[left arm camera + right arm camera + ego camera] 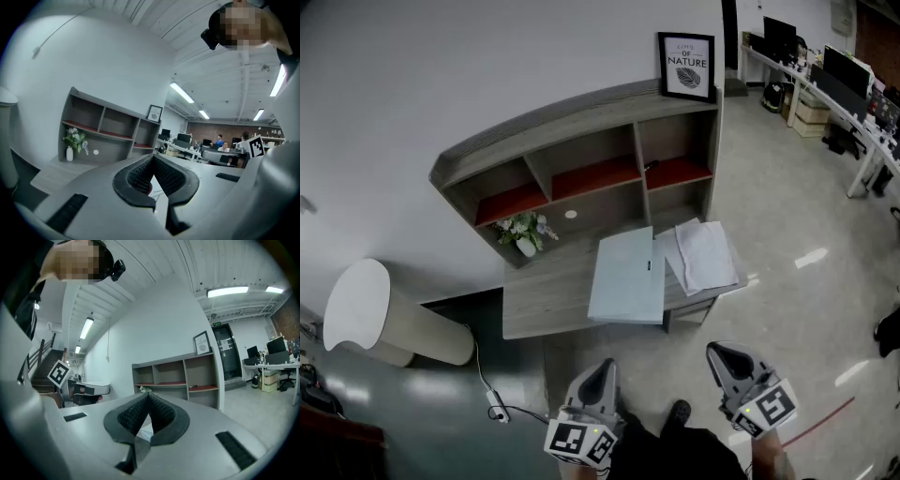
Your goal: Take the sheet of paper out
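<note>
Left gripper (602, 368) and right gripper (719, 355) closed, empty; folder (628, 275), seemingly shut, beside loose papers (704, 253).

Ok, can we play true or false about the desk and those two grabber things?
1. Both the left gripper and the right gripper are shut and empty. True.
2. The framed picture lies flat on the desk. False: it stands on top of the shelf unit.
3. The vase of flowers stands on the desk. True.
4. The white papers are on the floor. False: they lie on the desk, right of the blue folder.
</note>
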`<act>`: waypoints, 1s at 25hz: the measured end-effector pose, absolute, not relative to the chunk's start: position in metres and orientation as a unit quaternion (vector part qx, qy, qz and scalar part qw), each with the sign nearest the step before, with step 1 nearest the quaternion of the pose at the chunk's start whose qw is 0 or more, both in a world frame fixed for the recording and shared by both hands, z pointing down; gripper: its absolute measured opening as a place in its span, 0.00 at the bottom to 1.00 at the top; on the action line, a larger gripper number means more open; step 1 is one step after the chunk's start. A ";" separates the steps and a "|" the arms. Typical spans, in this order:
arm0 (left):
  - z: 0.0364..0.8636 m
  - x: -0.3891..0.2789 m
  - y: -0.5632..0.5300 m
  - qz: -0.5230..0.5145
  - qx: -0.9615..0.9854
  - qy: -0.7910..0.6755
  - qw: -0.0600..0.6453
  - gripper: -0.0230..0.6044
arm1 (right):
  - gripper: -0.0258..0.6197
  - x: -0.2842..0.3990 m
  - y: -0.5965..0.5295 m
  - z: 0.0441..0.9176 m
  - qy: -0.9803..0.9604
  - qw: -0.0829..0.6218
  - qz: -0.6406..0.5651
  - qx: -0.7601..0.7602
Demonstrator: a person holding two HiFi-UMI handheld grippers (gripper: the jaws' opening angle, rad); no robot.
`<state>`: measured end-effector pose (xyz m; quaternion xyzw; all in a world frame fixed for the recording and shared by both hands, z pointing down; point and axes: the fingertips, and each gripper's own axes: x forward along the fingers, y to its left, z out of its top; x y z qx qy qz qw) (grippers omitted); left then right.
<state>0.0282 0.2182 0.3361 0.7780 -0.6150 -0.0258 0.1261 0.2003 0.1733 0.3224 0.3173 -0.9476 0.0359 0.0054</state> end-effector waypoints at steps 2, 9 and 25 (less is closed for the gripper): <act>0.338 0.033 0.218 -0.021 0.778 -0.615 0.124 0.06 | 0.06 0.204 0.174 0.324 -0.948 0.006 0.038 0.317; 0.344 0.053 0.220 -0.010 0.777 -0.617 0.119 0.06 | 0.06 0.217 0.179 0.326 -0.950 0.004 0.045 0.308; 0.405 0.081 0.200 0.103 0.772 -0.619 0.097 0.06 | 0.06 0.223 0.166 0.345 -0.946 -0.018 0.103 0.306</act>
